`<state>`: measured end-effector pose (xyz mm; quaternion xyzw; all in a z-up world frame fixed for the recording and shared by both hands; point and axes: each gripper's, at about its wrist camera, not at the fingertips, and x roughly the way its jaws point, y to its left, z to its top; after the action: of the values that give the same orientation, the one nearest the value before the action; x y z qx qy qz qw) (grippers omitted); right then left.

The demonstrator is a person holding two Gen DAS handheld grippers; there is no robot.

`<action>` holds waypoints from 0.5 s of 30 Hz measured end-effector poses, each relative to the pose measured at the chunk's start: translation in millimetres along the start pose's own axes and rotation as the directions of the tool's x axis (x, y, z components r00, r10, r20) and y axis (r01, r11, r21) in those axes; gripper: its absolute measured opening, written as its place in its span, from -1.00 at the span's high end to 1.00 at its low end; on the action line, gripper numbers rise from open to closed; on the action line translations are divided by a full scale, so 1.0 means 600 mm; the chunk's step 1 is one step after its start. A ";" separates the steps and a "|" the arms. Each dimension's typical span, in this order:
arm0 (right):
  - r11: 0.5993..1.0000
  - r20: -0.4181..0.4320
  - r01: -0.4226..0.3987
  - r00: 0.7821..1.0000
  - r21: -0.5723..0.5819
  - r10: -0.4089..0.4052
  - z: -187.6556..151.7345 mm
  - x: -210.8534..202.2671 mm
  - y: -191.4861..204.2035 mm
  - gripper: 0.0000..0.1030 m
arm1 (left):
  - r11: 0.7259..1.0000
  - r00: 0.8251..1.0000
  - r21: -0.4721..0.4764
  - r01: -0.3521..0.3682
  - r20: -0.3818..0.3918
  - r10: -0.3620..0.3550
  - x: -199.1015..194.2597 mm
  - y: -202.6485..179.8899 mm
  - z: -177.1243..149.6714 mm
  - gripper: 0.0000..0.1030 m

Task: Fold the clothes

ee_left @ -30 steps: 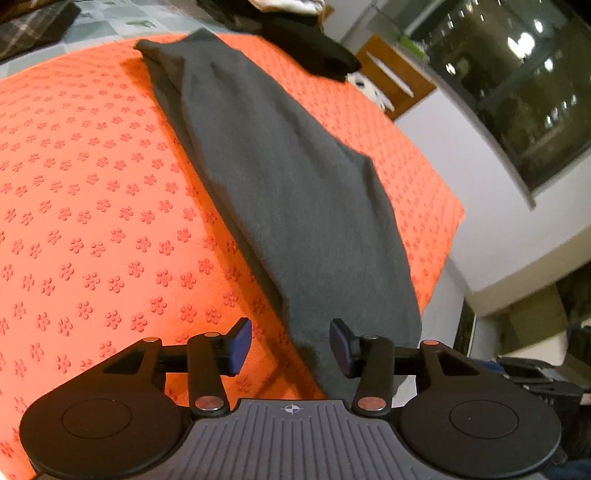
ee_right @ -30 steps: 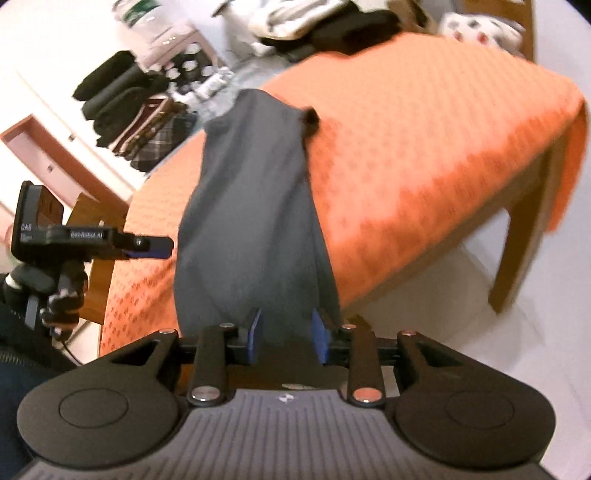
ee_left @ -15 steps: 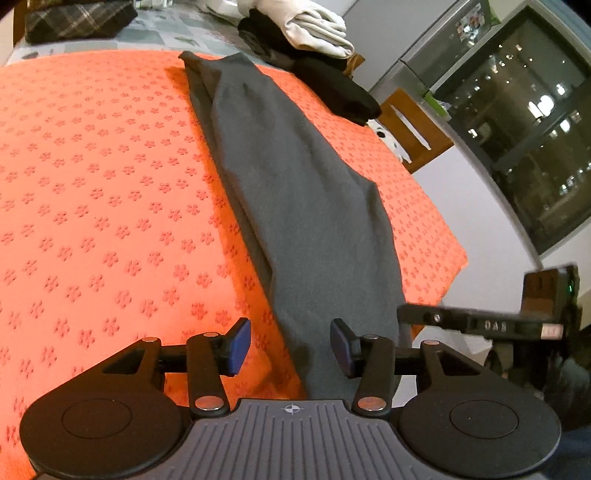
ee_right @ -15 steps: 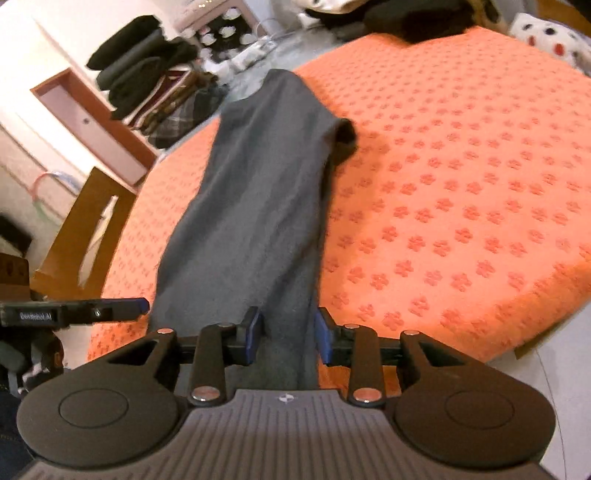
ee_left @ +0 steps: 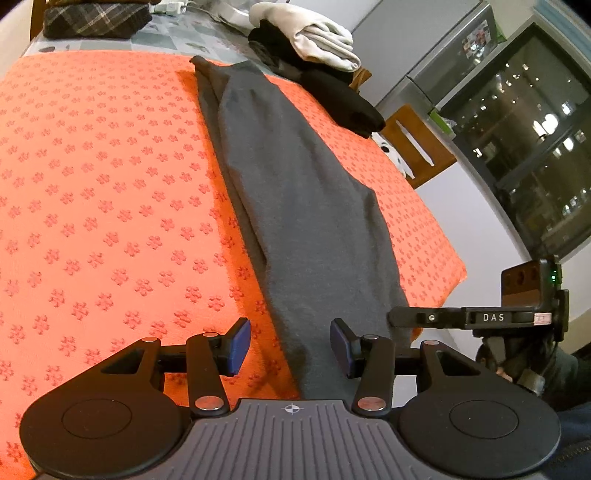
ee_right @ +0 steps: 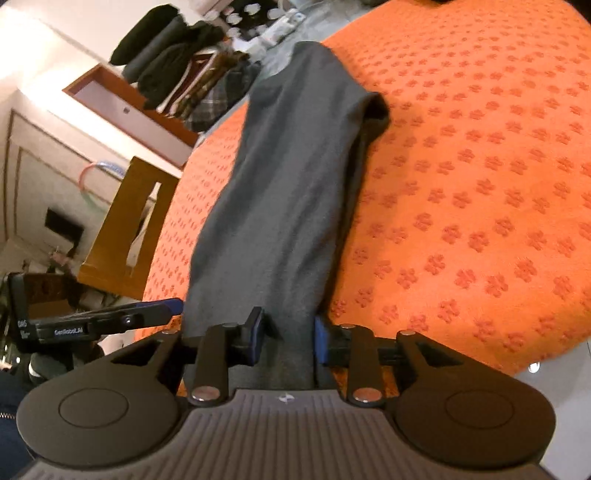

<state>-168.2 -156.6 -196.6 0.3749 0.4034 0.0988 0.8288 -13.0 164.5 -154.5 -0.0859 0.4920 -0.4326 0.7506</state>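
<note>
A dark grey garment (ee_left: 295, 206) lies folded in a long strip across the orange flower-patterned tablecloth (ee_left: 92, 192); its near end hangs over the table's edge. My left gripper (ee_left: 290, 347) is open, its blue pads on either side of the garment's near end. In the right wrist view the same garment (ee_right: 288, 177) runs away from me, and my right gripper (ee_right: 287, 341) is narrowly open around its near end, pads close to the cloth. The right gripper also shows at the right of the left wrist view (ee_left: 476, 317).
Piled black and white clothes (ee_left: 314, 55) and a plaid stack (ee_left: 96, 22) sit at the table's far end. A wooden chair (ee_right: 125, 225) stands by the table's left side, another chair (ee_left: 413, 147) at the right. Folded clothes (ee_right: 192, 74) lie on a shelf.
Both grippers have come closer to the table and lower over the garment's near end. The right gripper's jaws have opened slightly. The right gripper has entered the left wrist view.
</note>
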 end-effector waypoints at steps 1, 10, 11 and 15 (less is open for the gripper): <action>1.000 -0.004 -0.011 1.000 0.007 0.011 0.001 0.002 -0.001 0.79 | 1.000 1.000 -0.013 0.010 -0.001 -0.010 0.003 0.002 0.000 0.00; 0.978 0.076 -0.192 0.980 0.081 0.186 0.029 -0.062 0.018 0.86 | 0.981 0.987 -0.104 0.161 0.003 -0.162 0.024 0.011 -0.003 -0.25; 0.974 0.087 -0.209 0.975 0.082 0.202 0.036 -0.072 0.023 0.87 | 0.974 0.982 -0.123 0.189 0.016 -0.188 0.025 0.013 -0.003 -0.27; 0.971 0.100 -0.224 0.971 0.083 0.216 0.064 -0.094 0.033 0.87 | 0.928 0.950 -0.207 0.310 0.046 -0.308 0.045 0.027 -0.003 -0.43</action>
<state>-173.9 -189.9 -133.8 0.4600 0.3257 0.1541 0.8116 -1.4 155.1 -182.0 -0.2446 0.5109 -0.4898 0.6628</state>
